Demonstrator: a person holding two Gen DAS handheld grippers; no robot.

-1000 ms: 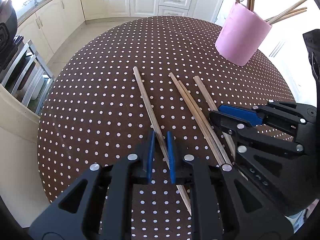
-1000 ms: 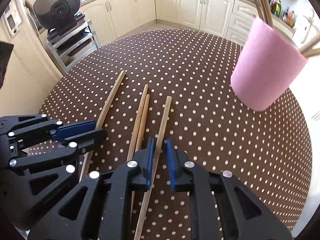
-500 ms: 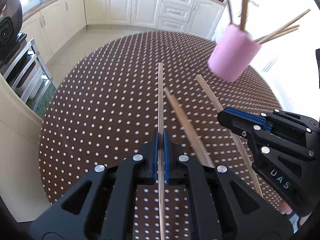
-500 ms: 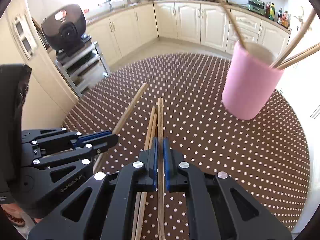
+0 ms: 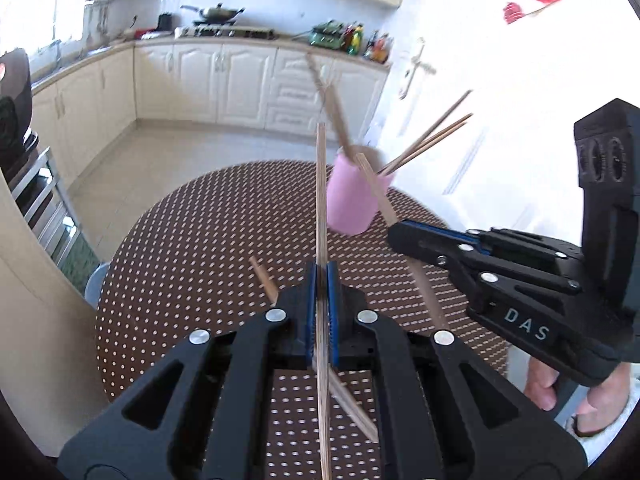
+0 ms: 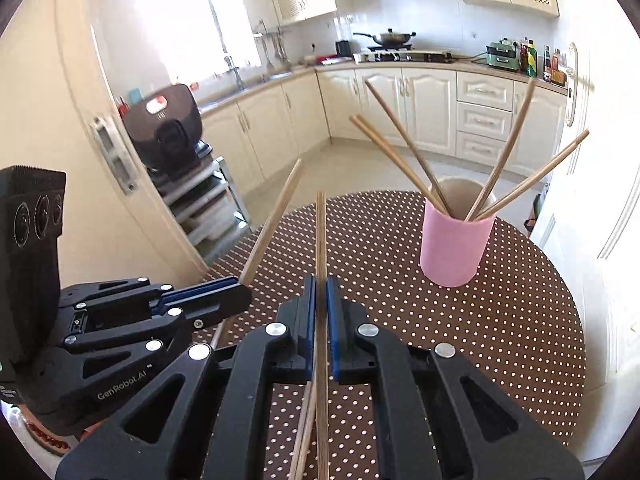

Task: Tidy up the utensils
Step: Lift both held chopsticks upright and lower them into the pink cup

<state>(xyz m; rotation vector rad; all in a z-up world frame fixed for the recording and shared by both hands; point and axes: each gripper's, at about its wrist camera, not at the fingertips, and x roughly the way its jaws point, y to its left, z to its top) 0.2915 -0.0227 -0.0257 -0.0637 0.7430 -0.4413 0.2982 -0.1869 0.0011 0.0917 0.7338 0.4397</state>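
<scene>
left gripper (image 5: 321, 280) clamped on a chopstick (image 5: 320, 200), stick pointing up and forward off the table (image 5: 192, 240). right gripper (image 6: 319, 292) clamped on a second chopstick (image 6: 320, 236), same pose. two more chopsticks (image 6: 304, 432) lie flat on the table under the right gripper. pink cup (image 6: 454, 248) stands upright further back to the right, well apart from both grippers, holding several sticks (image 6: 404, 152).

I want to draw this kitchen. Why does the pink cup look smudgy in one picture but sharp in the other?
Left wrist view: the pink cup and its sticks look smeared, likely motion blur, with white glare behind. Right wrist view: the cup is crisp. Both views bend at the edges.
</scene>
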